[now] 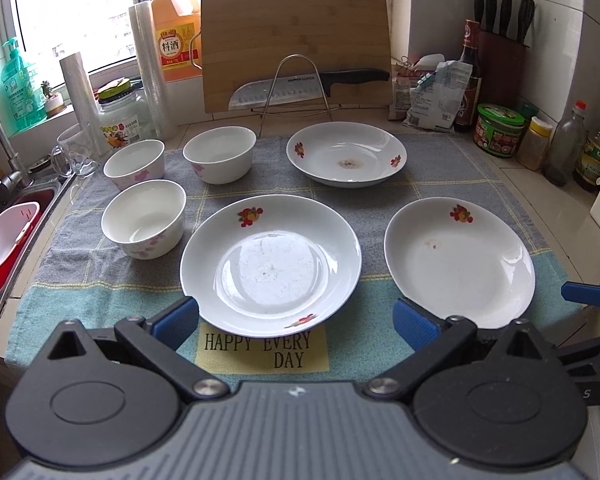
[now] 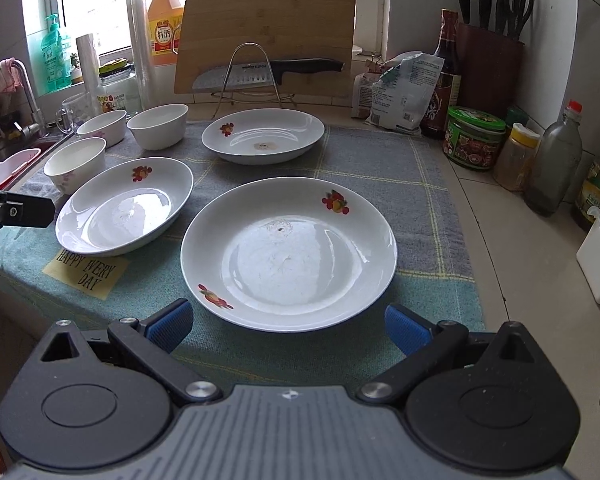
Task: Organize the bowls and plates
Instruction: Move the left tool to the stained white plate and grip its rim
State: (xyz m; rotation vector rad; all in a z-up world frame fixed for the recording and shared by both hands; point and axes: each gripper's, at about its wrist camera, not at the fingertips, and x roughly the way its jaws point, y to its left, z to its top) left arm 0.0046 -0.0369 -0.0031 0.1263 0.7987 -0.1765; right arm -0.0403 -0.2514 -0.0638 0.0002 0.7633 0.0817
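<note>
Left wrist view: left gripper (image 1: 296, 322) wide open, empty, facing near plate (image 1: 271, 266); right gripper (image 2: 286, 326) likewise. Nothing stacked; next, grasp rim.

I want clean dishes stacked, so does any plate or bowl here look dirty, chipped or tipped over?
Nothing is tipped or visibly chipped. The far plate has a brownish smear at its centre, and the right plate shows small dark specks near its middle. The three bowls sit upright and look clean.
</note>
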